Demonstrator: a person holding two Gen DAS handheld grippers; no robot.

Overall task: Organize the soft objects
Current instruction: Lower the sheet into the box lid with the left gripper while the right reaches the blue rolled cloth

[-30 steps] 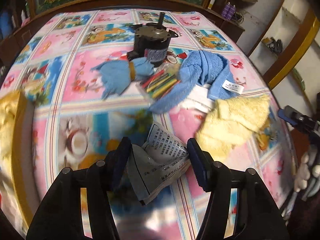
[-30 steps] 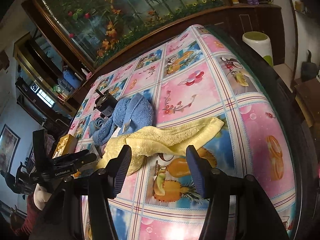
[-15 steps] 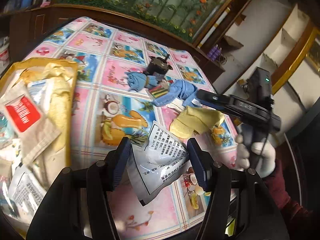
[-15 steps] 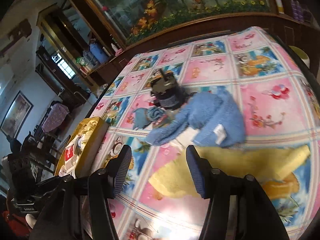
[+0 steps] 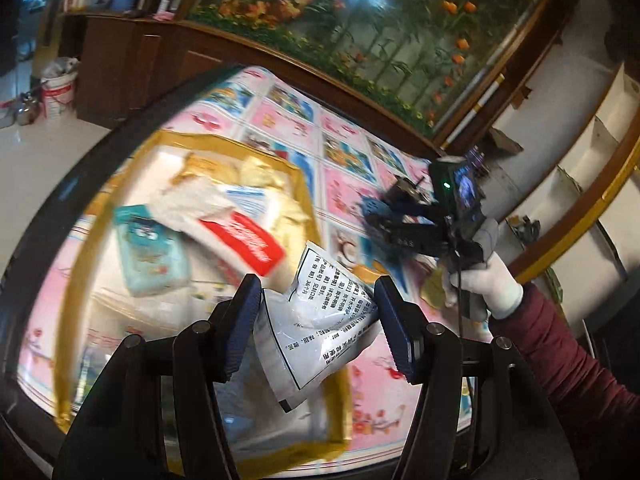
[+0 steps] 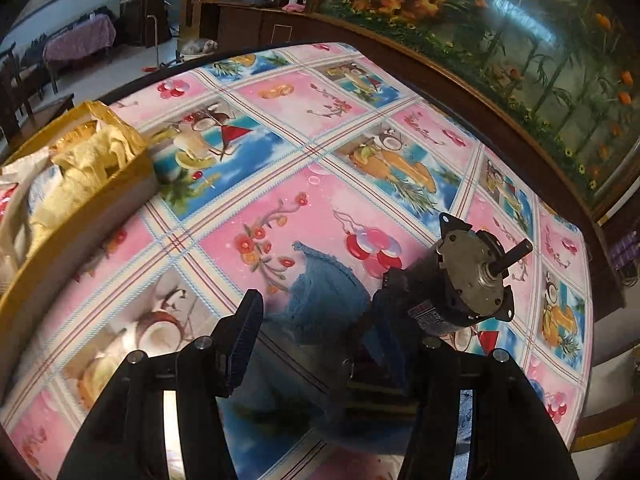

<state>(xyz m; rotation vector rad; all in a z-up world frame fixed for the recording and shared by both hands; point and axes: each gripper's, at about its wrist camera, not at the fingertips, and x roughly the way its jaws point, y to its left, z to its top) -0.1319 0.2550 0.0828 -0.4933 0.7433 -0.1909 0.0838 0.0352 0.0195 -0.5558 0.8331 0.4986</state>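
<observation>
The left claw grips a white printed packet over the yellow box of soft goods — next it needs lowering and letting go. The right claw, empty and apart, hangs above a blue cloth beside the motor — probably its next pick, though blur clouds that.

Left tongs clamped, right tongs parted, both angled down.

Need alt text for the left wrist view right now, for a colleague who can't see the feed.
The left gripper holds a white printed packet in its jaws above a yellow box of soft packets. The gloved hand with the right gripper reaches over the tablecloth.
</observation>
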